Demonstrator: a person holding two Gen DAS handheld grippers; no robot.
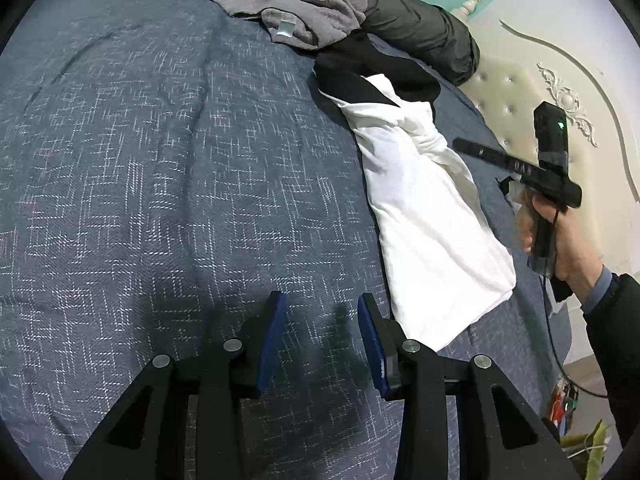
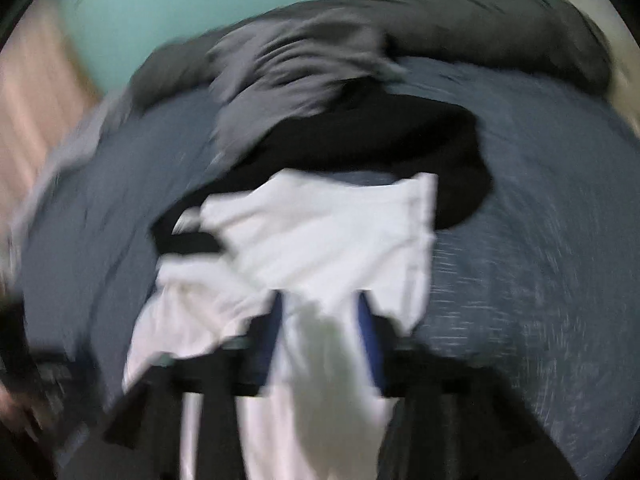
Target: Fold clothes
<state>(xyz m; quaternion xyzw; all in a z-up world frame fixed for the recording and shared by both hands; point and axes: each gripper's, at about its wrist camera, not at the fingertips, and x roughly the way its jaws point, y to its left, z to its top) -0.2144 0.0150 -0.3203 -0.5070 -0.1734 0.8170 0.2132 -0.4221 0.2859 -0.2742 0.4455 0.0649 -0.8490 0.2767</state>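
A white garment (image 1: 424,216) lies in a long, partly folded strip on the blue bedspread (image 1: 160,160), its far end resting on a black garment (image 1: 360,68). My left gripper (image 1: 322,336) hovers open over bare bedspread just left of the white garment's near corner, nothing between its blue pads. My right gripper (image 1: 460,145), held by a hand (image 1: 560,240), hangs above the white garment's right side. The right wrist view is blurred: the right gripper (image 2: 320,312) has its jaws apart, with the white garment (image 2: 332,232) showing between and beyond them.
A crumpled grey garment (image 1: 288,0) and a dark rolled quilt (image 1: 420,24) lie at the far side of the bed. A cream padded headboard (image 1: 540,92) stands to the right. A cable and small clutter (image 1: 568,400) sit by the bed's right edge.
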